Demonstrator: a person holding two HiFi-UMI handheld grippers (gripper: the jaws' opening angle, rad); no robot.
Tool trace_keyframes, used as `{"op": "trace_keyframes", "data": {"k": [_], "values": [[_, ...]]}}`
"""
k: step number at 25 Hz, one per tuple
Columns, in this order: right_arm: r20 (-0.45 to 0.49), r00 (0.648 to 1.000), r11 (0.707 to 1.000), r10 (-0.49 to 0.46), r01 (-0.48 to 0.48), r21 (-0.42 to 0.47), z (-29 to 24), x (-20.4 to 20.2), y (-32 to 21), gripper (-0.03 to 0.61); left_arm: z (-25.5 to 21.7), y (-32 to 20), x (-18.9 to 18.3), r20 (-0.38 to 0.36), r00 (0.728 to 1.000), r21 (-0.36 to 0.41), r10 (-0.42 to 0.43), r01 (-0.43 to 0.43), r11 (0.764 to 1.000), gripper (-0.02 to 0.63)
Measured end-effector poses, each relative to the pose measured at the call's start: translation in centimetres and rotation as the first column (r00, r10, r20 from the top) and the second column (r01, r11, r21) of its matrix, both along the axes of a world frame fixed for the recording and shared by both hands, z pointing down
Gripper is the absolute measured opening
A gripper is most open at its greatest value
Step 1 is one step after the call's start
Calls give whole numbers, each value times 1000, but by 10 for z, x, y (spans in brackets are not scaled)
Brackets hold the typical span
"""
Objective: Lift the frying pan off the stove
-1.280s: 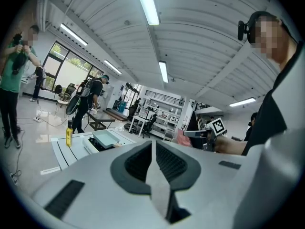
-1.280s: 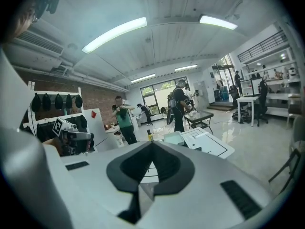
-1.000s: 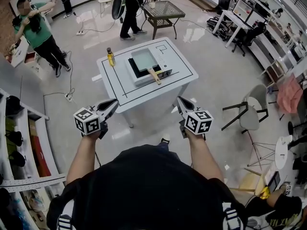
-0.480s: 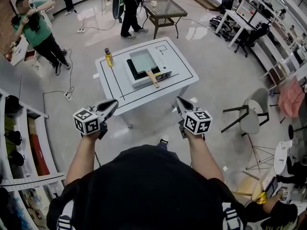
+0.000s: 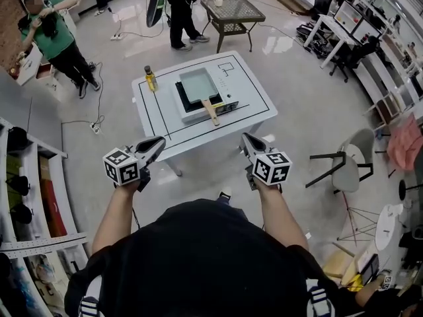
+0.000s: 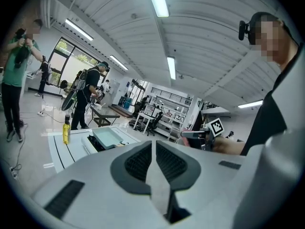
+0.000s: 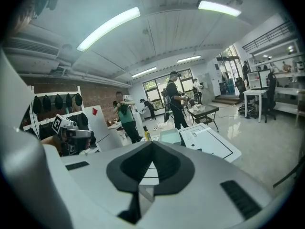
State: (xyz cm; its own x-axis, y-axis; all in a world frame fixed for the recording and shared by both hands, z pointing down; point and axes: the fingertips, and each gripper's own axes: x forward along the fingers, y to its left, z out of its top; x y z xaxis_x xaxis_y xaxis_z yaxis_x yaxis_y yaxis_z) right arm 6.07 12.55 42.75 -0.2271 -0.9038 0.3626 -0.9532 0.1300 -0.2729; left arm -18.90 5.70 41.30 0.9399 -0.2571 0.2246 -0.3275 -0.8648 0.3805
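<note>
We see a white table point(image 5: 155, 119) outlined in black lines, a pale green frying pan point(image 5: 198, 84) with tan handle point(image 5: 211, 111), a white-and-black stove point(image 5: 227, 103), and a yellow bottle point(image 5: 151, 79) near the table's far-left corner.

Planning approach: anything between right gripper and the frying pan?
Head view: just bare table and the stove front edge lie between right gripper and frying pan.
</note>
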Motion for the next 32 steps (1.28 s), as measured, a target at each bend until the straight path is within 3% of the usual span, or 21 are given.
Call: {"op": "trace_keyframes", "data": {"k": [32], "values": [[26, 992, 990, -124, 125, -64, 29, 64, -79, 5, 22, -56, 69, 35, 994, -55, -104, 105, 993, 35]]}}
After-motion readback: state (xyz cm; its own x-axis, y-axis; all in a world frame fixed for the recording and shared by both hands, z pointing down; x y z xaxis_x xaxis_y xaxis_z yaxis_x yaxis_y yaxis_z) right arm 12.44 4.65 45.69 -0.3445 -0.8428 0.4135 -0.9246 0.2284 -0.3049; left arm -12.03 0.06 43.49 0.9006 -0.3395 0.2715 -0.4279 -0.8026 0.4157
